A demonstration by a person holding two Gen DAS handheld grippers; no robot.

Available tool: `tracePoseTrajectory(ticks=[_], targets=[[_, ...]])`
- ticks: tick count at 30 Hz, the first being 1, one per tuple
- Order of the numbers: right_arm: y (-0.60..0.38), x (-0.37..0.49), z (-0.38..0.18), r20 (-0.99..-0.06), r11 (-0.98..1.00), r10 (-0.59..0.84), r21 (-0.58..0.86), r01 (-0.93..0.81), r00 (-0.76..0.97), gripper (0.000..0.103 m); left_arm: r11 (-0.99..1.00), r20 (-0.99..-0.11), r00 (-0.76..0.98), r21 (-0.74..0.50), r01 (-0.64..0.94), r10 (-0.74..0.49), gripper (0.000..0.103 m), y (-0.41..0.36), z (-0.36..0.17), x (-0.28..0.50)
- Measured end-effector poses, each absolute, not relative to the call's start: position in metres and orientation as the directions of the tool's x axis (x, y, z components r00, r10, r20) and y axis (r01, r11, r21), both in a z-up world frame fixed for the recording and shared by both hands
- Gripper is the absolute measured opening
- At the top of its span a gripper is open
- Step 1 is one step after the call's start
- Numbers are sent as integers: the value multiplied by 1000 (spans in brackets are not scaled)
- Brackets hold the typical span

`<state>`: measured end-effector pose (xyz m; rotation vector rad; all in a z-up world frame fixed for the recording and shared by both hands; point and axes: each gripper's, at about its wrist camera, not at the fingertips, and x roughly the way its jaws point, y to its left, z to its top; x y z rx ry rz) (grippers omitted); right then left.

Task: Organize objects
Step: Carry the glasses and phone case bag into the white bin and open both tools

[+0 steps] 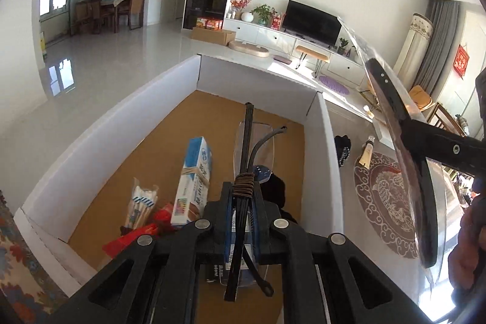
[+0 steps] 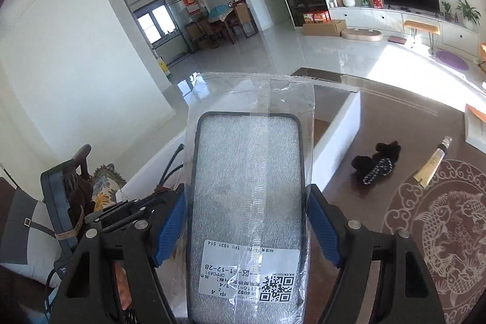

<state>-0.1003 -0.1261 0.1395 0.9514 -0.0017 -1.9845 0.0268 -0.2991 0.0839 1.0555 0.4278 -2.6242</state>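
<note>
Right gripper (image 2: 246, 220) pinches the bagged phone case (image 2: 247, 202) by its edges: light, bendy, slippery film. Left gripper (image 1: 241, 202) clamps the cable bundle (image 1: 244, 160).

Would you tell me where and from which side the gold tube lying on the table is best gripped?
Grip the gold tube across its flat, wider gold body, coming from above with the fingers straddling its long axis. It lies flat and clear of the black toy, and its narrow cap end offers less surface.
</note>
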Motion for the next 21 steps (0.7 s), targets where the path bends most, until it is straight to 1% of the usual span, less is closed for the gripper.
tracePoseTrajectory(ticks=[2, 3, 4, 5, 6, 7, 9, 11, 12, 14, 15, 16, 18, 21], targets=[[-175, -93, 129, -637, -556, -730, 343, 757, -248, 76, -893, -767, -604, -96, 439, -214, 14, -320, 65, 25], [-196, -90, 121, -652, -553, -721, 333, 764, -237, 76, -876, -784, -568, -67, 477, -250, 21, -329, 58, 26], [-214, -86, 109, -671, -552, -707, 325, 768, -224, 77, -861, -791, -548, -56, 506, -271, 36, -335, 52, 31], [-231, -86, 94, -700, -552, -687, 325, 768, -197, 79, -844, -791, -543, -65, 532, -282, 47, -341, 48, 39], [-244, -85, 80, -729, -555, -664, 327, 765, -169, 80, -825, -784, -545, -78, 559, -296, 69, -345, 46, 47], [-252, -83, 67, -749, -561, -644, 326, 761, -154, 80, -806, -771, -554, -91, 585, -315, 82, -347, 45, 56], [-252, -78, 53, -754, -571, -636, 319, 756, -163, 80, -786, -739, -582, -116, 607, -341, 83, -347, 48, 73], [-236, -74, 53, -721, -568, -667, 329, 754, -188, 80, -778, -714, -606, -136, 613, -352, 83, -342, 51, 83], [-224, -72, 57, -699, -565, -685, 333, 755, -204, 82, -777, -703, -618, -147, 612, -353, 83, -337, 52, 85], [-194, -68, 66, -659, -569, -707, 315, 759, -257, 91, -788, -679, -654, -181, 589, -333, 83, -323, 57, 89], [-174, -65, 73, -640, -584, -707, 290, 758, -300, 98, -801, -666, -678, -201, 564, -310, 83, -313, 60, 87], [-154, -64, 76, -626, -605, -699, 259, 753, -346, 103, -818, -650, -705, -220, 531, -283, 83, -301, 65, 86], [-111, -68, 77, -619, -659, -656, 190, 728, -432, 103, -856, -620, -751, -242, 457, -226, 83, -273, 73, 81], [-48, -78, 53, -676, -761, -522, 94, 642, -520, 103, -910, -558, -820, -265, 320, -126, 84, -222, 84, 74]])
